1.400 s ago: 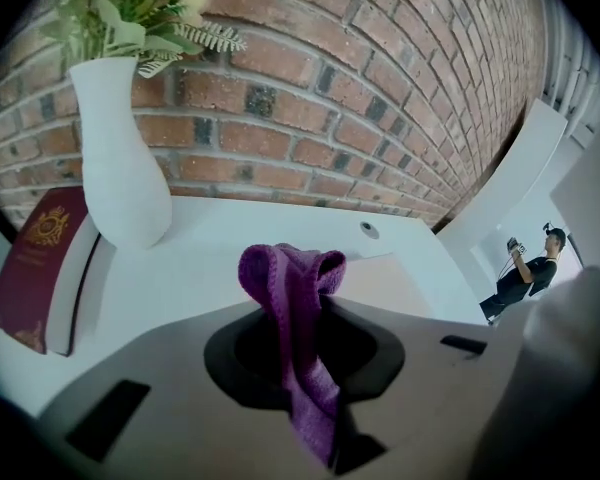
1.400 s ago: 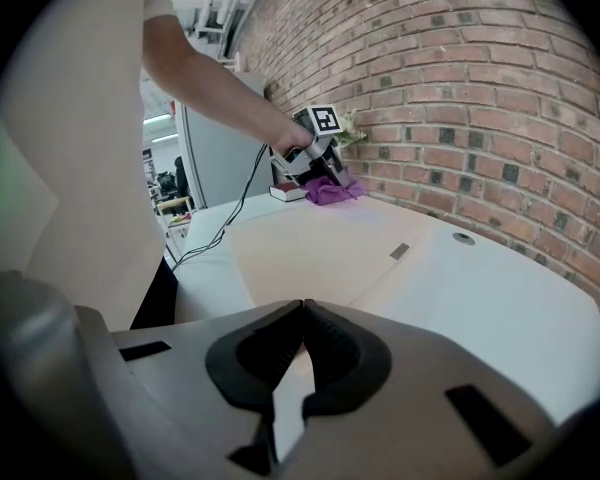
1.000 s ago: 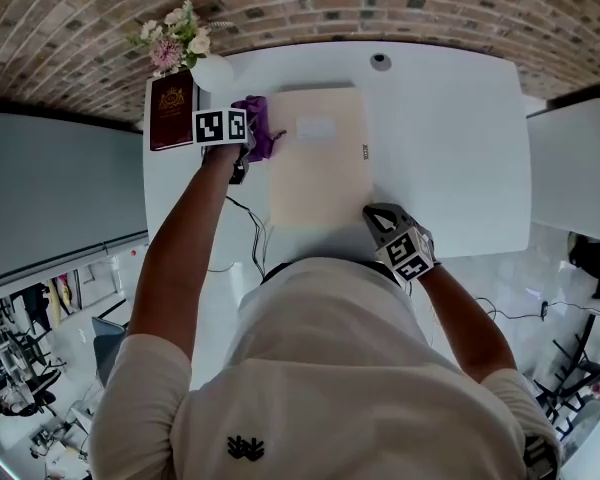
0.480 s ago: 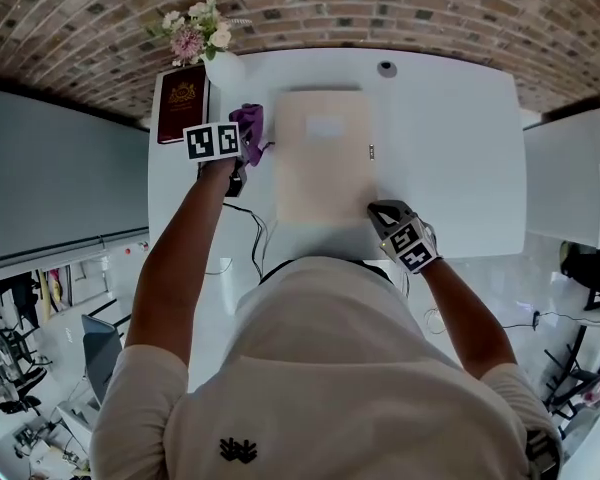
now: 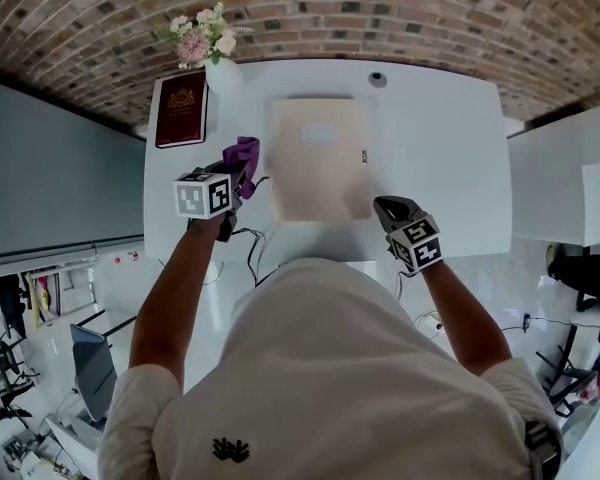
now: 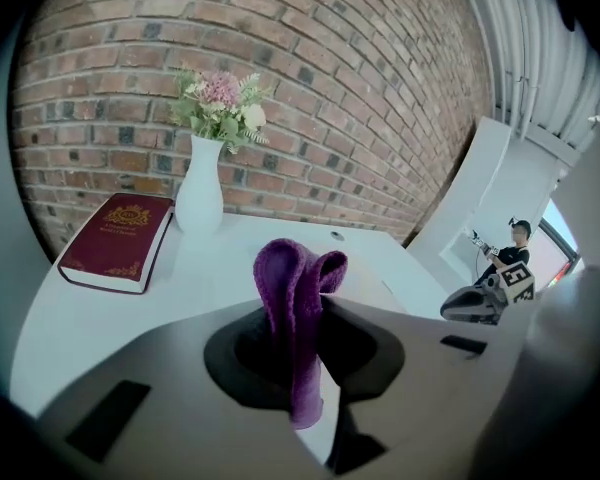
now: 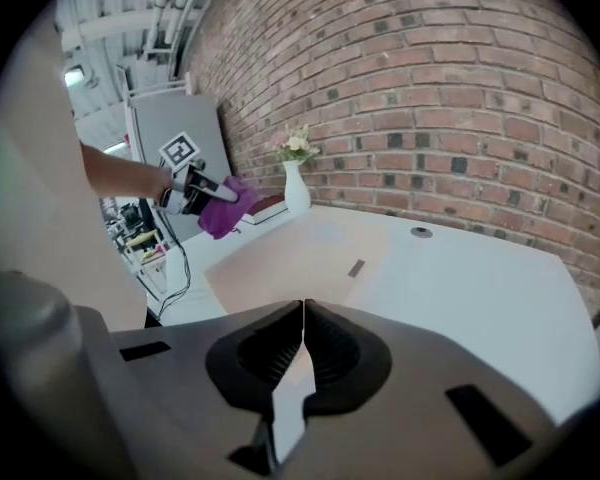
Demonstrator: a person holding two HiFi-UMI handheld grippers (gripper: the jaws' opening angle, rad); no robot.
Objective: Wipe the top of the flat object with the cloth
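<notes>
— Two grippers are being logged. What is the left gripper carrying?
— Item one: its jaws are clamping a purple towelling cloth, with the folded end standing up out of them. The gripper is hanging over the left part of the white table. The cloth is sitting just beside the left edge of the flat beige rectangular board and is not touching the board's top.
— And the right gripper?
— Item two: its jaws are pressing together with nothing between them. It is sitting at the near right corner of the board. Whether it is touching the board, I cannot tell.
— How is the board lying?
— Item three: it is lying flat at the middle of the table, with its long sides running near to far. A paler rectangular patch is showing toward its far end, and a small dark tab is showing by its right edge.
— Other stock?
— Item four: a maroon hardcover book with gold stamping is lying at the far left corner. Item five: a white ceramic vase of pink and white flowers is standing just right of the book, at the far edge. Item six: a small round grey grommet is sitting in the tabletop beyond the board's far right corner.
</notes>
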